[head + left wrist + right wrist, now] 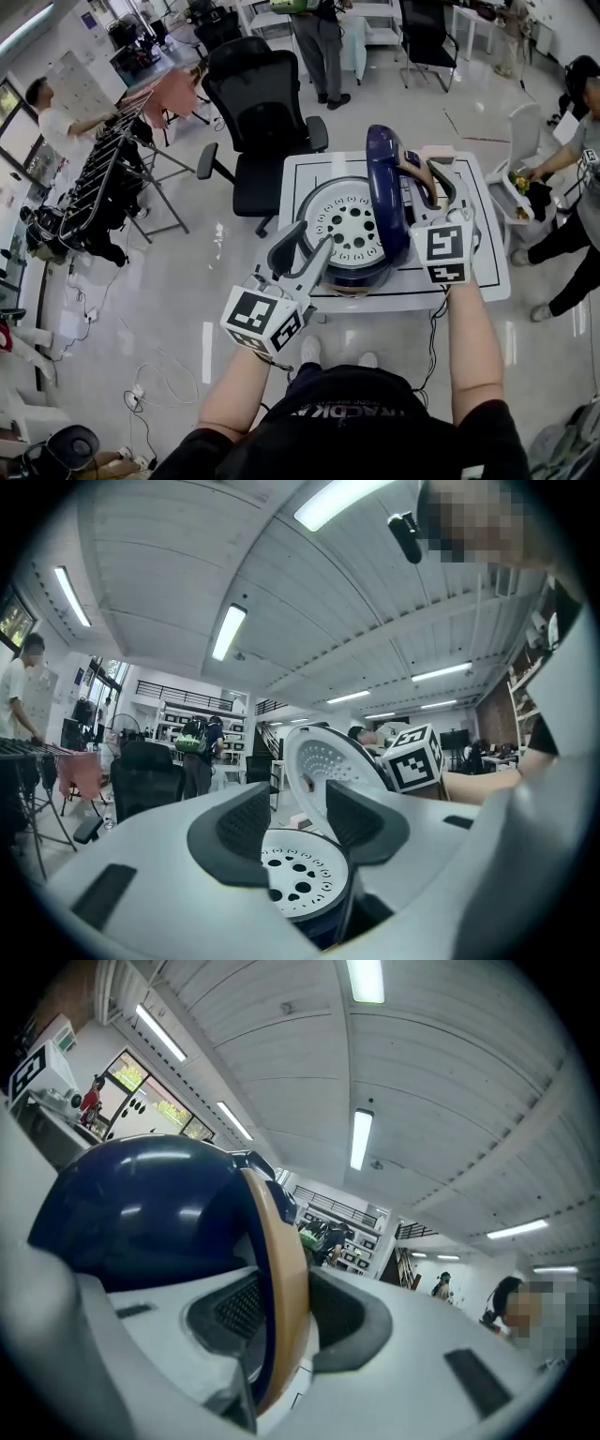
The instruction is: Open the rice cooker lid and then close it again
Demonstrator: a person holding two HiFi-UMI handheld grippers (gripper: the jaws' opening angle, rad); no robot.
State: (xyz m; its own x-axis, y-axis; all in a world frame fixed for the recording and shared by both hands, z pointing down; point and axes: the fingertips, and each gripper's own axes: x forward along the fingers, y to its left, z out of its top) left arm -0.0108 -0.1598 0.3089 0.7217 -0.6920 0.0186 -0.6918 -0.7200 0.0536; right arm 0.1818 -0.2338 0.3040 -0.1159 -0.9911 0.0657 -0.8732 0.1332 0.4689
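A dark blue rice cooker (pixel 361 275) stands on a small white table (pixel 490 272). Its lid (pixel 382 183) is raised upright, showing a white perforated plate (pixel 352 225) inside. My right gripper (pixel 427 180) is shut on the lid's tan handle (pixel 419 172); in the right gripper view the tan band (pixel 281 1279) runs between the pads of the right gripper (pixel 281 1314), beside the blue lid shell (pixel 141 1213). My left gripper (pixel 303 251) sits at the cooker's front-left rim, open. In the left gripper view the left gripper (pixel 298 822) has nothing between its pads, and past it show the plate (pixel 300 885) and the lid's inner face (pixel 323 761).
A black office chair (pixel 258 103) stands behind the table. A clothes rack (pixel 98 178) is at the left. At the right a person (pixel 577 178) bends over a white bin (pixel 517 183). Cables (pixel 141 394) lie on the floor near my feet.
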